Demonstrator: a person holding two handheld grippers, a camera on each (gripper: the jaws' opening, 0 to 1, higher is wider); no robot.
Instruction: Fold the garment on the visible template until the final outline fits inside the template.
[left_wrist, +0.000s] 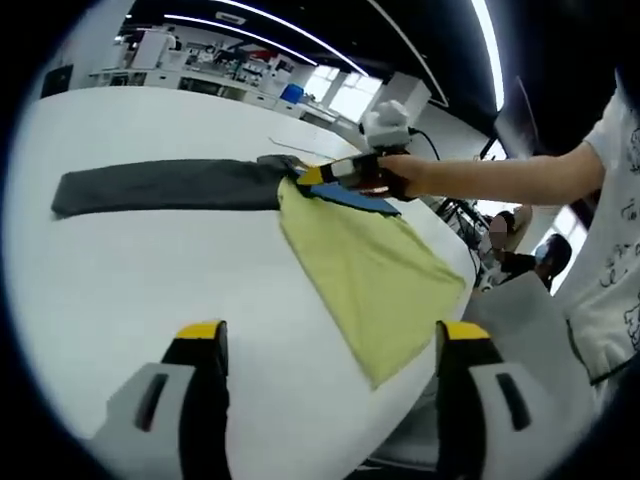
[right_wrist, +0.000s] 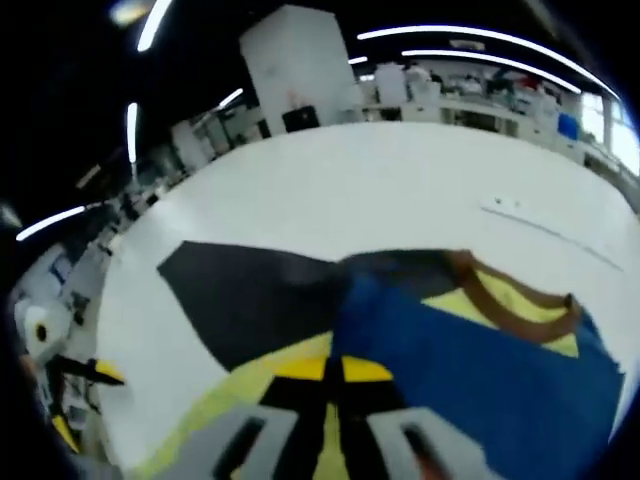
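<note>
The garment (left_wrist: 370, 270) lies on the white table (left_wrist: 150, 300), reaching its near edge – the right gripper (right_wrist: 335, 370) is closed on its fabric; the left gripper (left_wrist: 325, 345) hovers wide open, holding nothing

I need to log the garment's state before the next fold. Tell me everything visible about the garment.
The garment is soft cloth in yellow-green, with a blue panel and a brown-trimmed neckline seen in the right gripper view. It lies flat on the white table, its lower corner near the table edge. One end overlaps a long dark grey strip. The right tool is shut on the garment at that end, where the blue part shows.
</note>
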